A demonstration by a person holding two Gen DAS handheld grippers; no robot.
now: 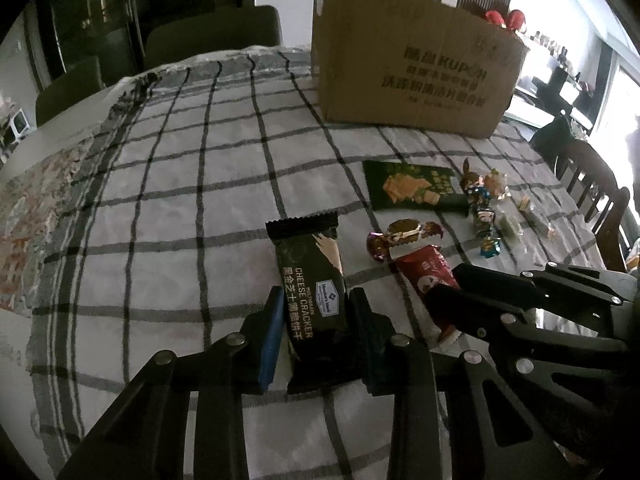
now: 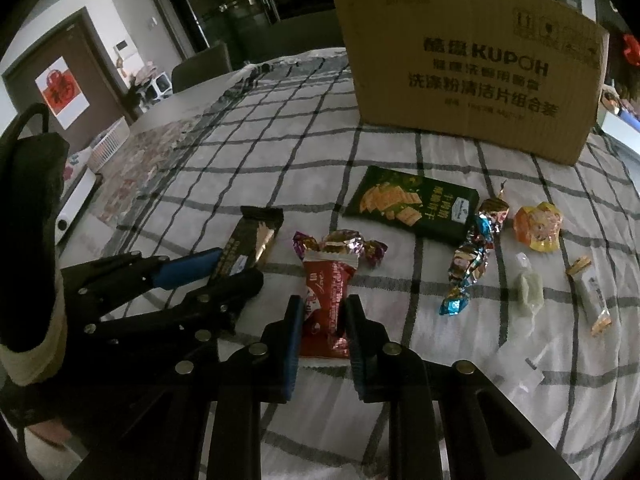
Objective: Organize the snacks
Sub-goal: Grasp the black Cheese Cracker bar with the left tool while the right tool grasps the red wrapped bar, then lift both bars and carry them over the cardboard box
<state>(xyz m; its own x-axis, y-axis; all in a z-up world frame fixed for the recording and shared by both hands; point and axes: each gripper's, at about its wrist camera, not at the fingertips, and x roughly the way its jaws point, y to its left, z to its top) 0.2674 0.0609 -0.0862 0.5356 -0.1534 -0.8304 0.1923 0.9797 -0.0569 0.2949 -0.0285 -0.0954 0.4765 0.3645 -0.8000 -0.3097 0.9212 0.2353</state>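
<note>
A dark cheese cracker packet (image 1: pixel 308 264) lies on the checked tablecloth (image 1: pixel 180 200), its near end pinched between the pads of my left gripper (image 1: pixel 314 300), which is shut on it. Just to its right, my right gripper (image 2: pixel 322 304) is shut on the near end of a red snack packet (image 2: pixel 326 280). Both packets still rest on the cloth. In the right wrist view the left gripper (image 2: pixel 236 270) comes in from the left with the cracker packet (image 2: pixel 256 232) between its fingers. In the left wrist view the right gripper (image 1: pixel 448 284) covers part of the red packet (image 1: pixel 424 268).
A tall cardboard box (image 2: pixel 472 72) stands at the back right. In front of it lie a green cracker pack (image 2: pixel 408 204), a purple-gold candy (image 2: pixel 340 242), several foil candies (image 2: pixel 472 256), an orange sweet (image 2: pixel 538 228) and a white bar (image 2: pixel 592 292). Chairs (image 1: pixel 212 36) ring the table.
</note>
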